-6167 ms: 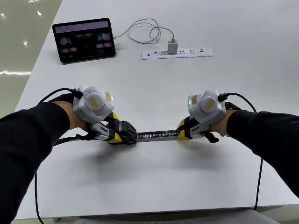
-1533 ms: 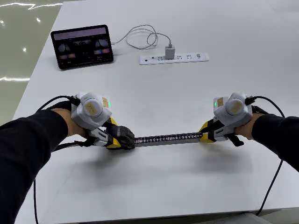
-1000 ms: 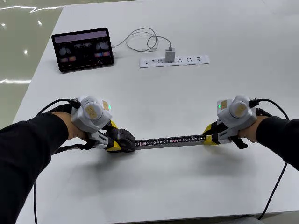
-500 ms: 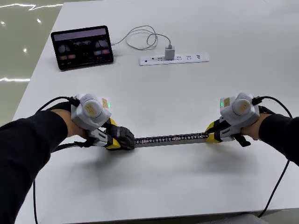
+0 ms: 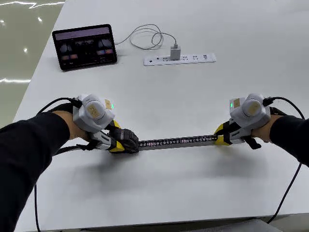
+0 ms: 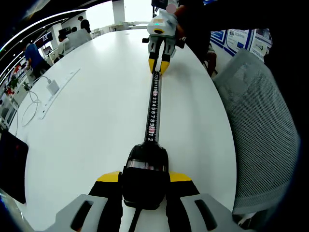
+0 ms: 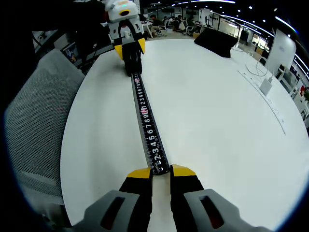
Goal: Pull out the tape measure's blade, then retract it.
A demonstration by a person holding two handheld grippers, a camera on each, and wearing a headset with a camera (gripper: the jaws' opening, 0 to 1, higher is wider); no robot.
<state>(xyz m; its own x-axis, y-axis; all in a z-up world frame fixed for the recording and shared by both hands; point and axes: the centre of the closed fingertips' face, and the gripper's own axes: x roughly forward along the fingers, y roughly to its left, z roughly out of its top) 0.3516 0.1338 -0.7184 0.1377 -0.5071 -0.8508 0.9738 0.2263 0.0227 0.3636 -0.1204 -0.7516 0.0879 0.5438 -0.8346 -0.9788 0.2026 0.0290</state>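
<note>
Head view: case [image 5: 126,141] at the person's left, near the front edge of the white worktop [image 5: 193,96]. Left gripper [image 5: 118,142] jaws clamped on the case from both sides. Blade [image 5: 176,141] is out, long axis left to right across the person, roughly parallel to the front edge, far end a touch higher in frame. Tip points to the person's right. Right gripper [image 5: 221,138] jaws closed on the tip, well apart from the case. Blade runs low along the worktop; can't tell if it touches. This view alone gives the back of the worktop: tablet [image 5: 85,46] with lit screen at far left, power strip [image 5: 179,58] near centre with a charger [image 5: 175,51] plugged in, and a looped cable [image 5: 145,36] behind it.

Left gripper view: black case between yellow jaw tips, blade leaving its front and running straight away to the right gripper. A grey mesh chair [image 6: 263,130] sits off the worktop edge, which the head view misses. People stand far behind.

Right gripper view: jaws almost together, thin gap, pinching the blade end. Scale face up and readable here, low numbers at the jaws, counting up toward the case, one red mark partway. Head view too small for the digits. Case at the far end, held by the left gripper.
</note>
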